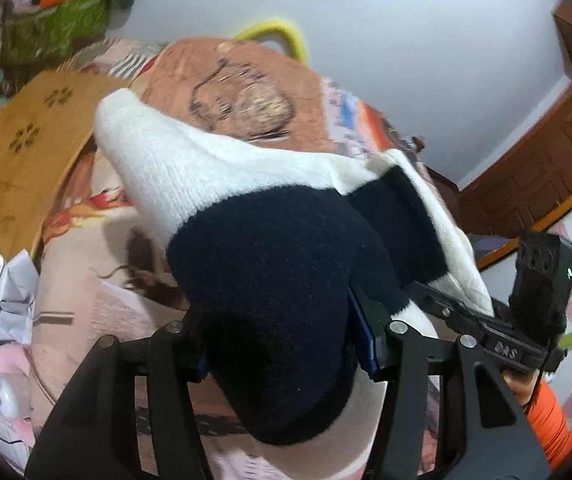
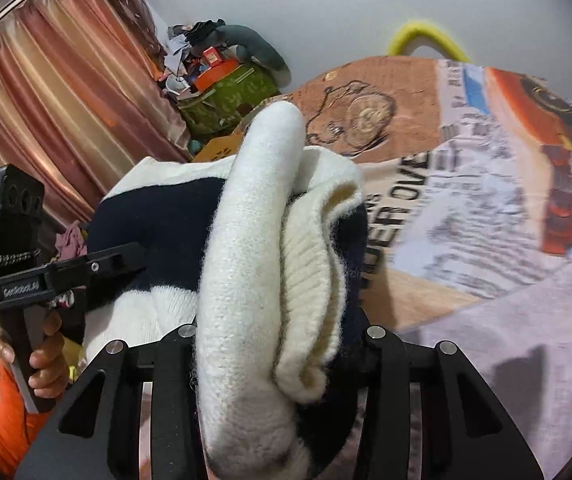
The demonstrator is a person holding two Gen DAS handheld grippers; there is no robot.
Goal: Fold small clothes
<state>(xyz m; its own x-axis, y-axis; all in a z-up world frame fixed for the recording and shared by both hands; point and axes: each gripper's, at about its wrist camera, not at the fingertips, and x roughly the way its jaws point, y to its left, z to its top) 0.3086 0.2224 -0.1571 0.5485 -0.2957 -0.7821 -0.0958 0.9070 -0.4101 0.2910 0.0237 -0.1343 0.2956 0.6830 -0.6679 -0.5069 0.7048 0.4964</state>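
A small knit sweater (image 1: 270, 240) in white and navy bands hangs bunched between both grippers, lifted above the bed. My left gripper (image 1: 286, 344) is shut on its navy part, which hides the fingertips. My right gripper (image 2: 278, 340) is shut on a thick white and navy fold of the same sweater (image 2: 246, 248). The right gripper's body shows in the left wrist view (image 1: 498, 340), gripping the sweater's far edge. The left gripper's body shows in the right wrist view (image 2: 66, 276), at the sweater's left edge.
A bed with a printed blanket (image 2: 466, 184) lies below. A wooden headboard (image 1: 18, 160) is at the left. A green bag with clutter (image 2: 226, 92) stands by the curtains (image 2: 66, 92). A wooden door (image 1: 546, 160) is at the right.
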